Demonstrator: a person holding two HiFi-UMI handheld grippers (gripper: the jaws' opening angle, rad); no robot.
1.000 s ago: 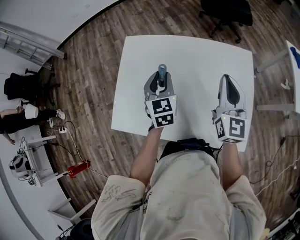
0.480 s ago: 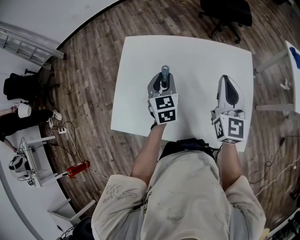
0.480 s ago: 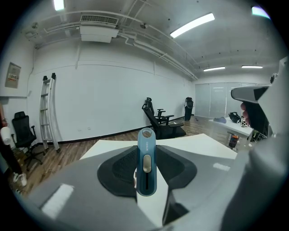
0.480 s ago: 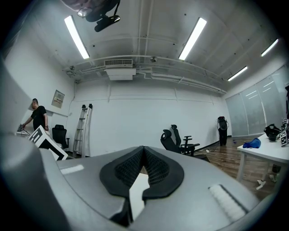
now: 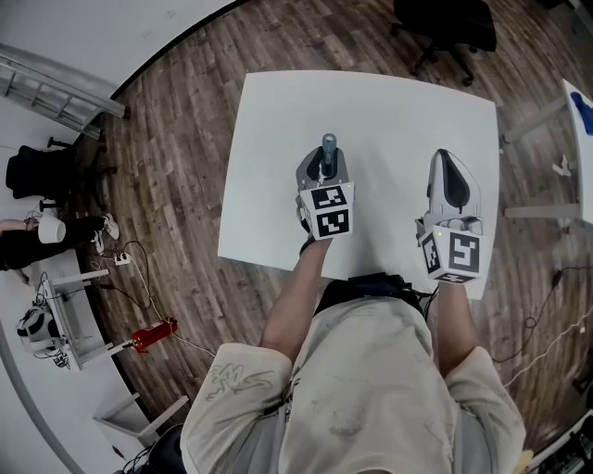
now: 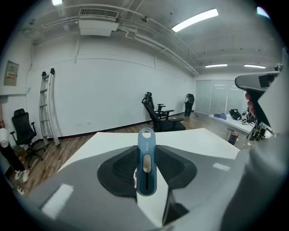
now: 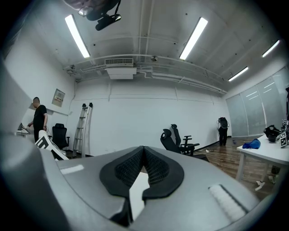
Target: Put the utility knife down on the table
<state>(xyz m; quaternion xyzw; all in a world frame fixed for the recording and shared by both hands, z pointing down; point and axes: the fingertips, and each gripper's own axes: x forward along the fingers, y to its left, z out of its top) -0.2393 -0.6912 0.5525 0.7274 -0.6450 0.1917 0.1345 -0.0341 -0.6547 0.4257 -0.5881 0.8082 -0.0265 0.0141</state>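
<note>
A blue utility knife (image 6: pixel 146 162) with a pale slider and a hole at its far end stands clamped between the black pads of my left gripper (image 6: pixel 145 169). In the head view the knife (image 5: pixel 327 149) pokes out past the left gripper (image 5: pixel 323 165), over the middle of the white table (image 5: pixel 278 120). My right gripper (image 5: pixel 448 181) hovers over the table's right side. In the right gripper view its black pads meet at the tips, and the right gripper (image 7: pixel 143 155) holds nothing.
The white table (image 6: pixel 194 140) stretches ahead of the knife. A black office chair (image 5: pixel 443 28) stands beyond the table's far edge. A ladder (image 5: pixel 56 88) lies at the far left; cables and a red object (image 5: pixel 153 333) are on the wooden floor.
My left gripper with the knife has sunk toward the table and shifted slightly right in the head view. The right gripper has stayed put.
</note>
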